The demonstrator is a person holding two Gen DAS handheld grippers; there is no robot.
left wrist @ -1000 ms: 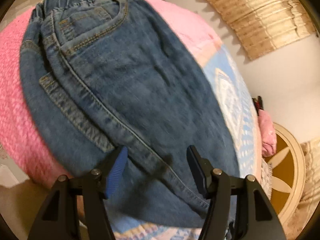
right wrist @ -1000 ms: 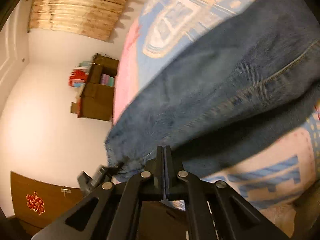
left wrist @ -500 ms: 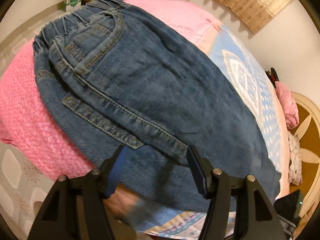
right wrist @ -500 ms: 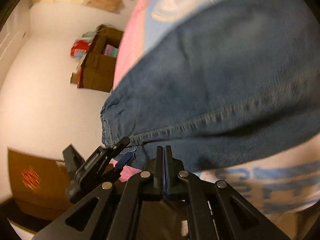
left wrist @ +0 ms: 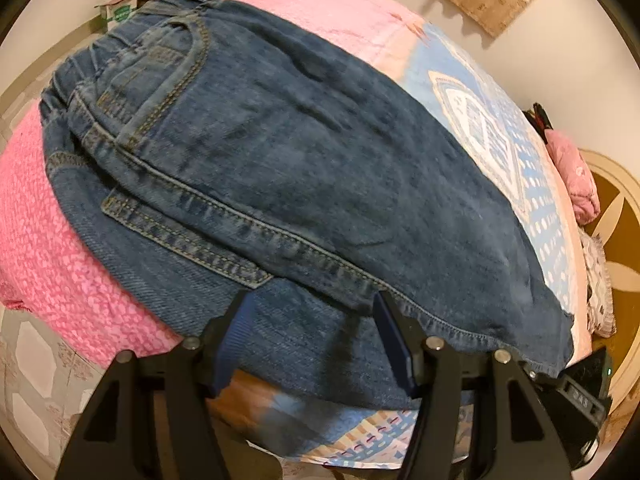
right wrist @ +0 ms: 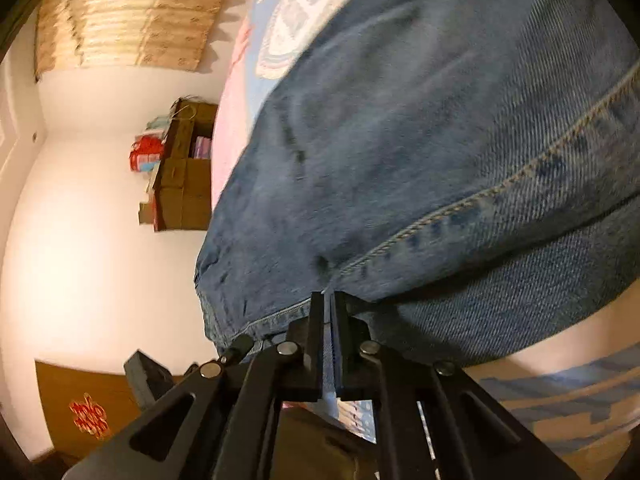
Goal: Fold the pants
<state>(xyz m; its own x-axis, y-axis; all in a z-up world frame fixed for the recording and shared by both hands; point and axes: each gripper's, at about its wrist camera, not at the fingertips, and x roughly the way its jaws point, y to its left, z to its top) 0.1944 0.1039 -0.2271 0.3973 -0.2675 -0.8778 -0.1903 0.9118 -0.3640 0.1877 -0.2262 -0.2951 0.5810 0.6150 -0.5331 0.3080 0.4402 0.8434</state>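
Blue denim pants (left wrist: 304, 168) lie on a bed, one leg folded over the other, with the waistband (left wrist: 120, 40) at the far left. My left gripper (left wrist: 316, 316) is open and hovers over the near edge of the lower leg, its jaws either side of the outer seam. In the right wrist view the pants (right wrist: 420, 160) fill the frame. My right gripper (right wrist: 329, 300) is shut, its tips at the denim's hem edge; whether cloth is pinched between them I cannot tell. The right gripper's body shows at the left wrist view's lower right (left wrist: 576, 392).
The bed has a pink quilt (left wrist: 44, 216) at the left and a blue patterned sheet (left wrist: 496, 132) at the right. A pink pillow (left wrist: 576, 176) lies at the far right by a round headboard. Cardboard boxes (right wrist: 184, 176) stand by the wall.
My left gripper has drawn back towards the bed's near edge, so more of the pants shows. My right gripper has moved along the hem and stays shut.
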